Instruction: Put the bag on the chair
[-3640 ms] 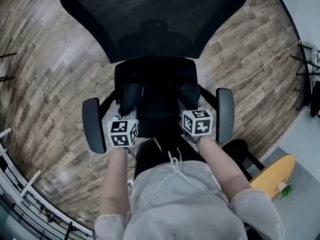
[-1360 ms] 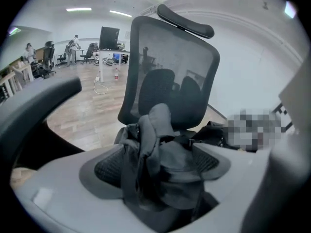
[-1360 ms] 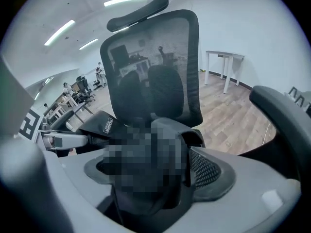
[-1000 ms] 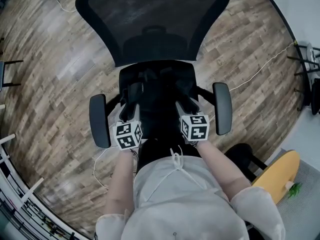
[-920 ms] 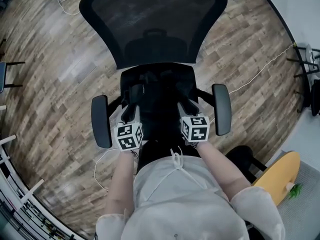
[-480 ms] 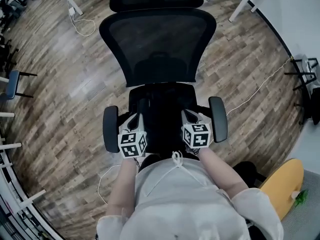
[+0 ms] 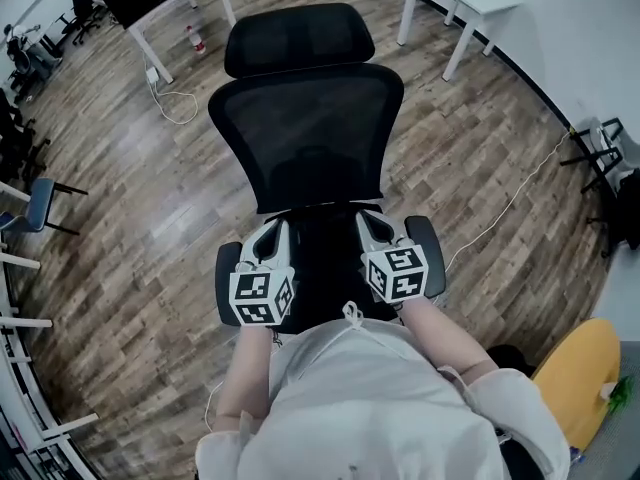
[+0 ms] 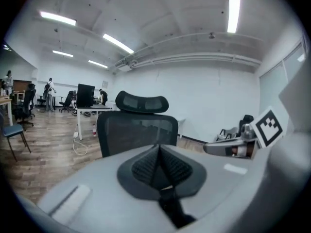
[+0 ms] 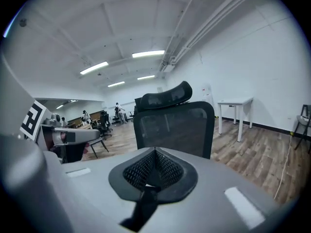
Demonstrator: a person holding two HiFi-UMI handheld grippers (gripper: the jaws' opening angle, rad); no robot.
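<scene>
Chair [image 7: 305, 133] black, mesh back. Floor [image 7: 130, 228] brown wood-plank. Left gripper [image 7: 268, 236], right gripper [image 7: 372, 226] grey, cubes black-white square markers.

Legible text: none. One cube [image 7: 262, 298] on left tongs [image 7: 272, 233], one cube [image 7: 397, 273] on right tongs [image 7: 370, 226]: black-and-white square patterns only.

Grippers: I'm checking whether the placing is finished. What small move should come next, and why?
Probably draw the left gripper and right gripper back from the chair. Both are shut on nothing and held over its dark seat, where I can tell nothing apart that is left to grasp.
</scene>
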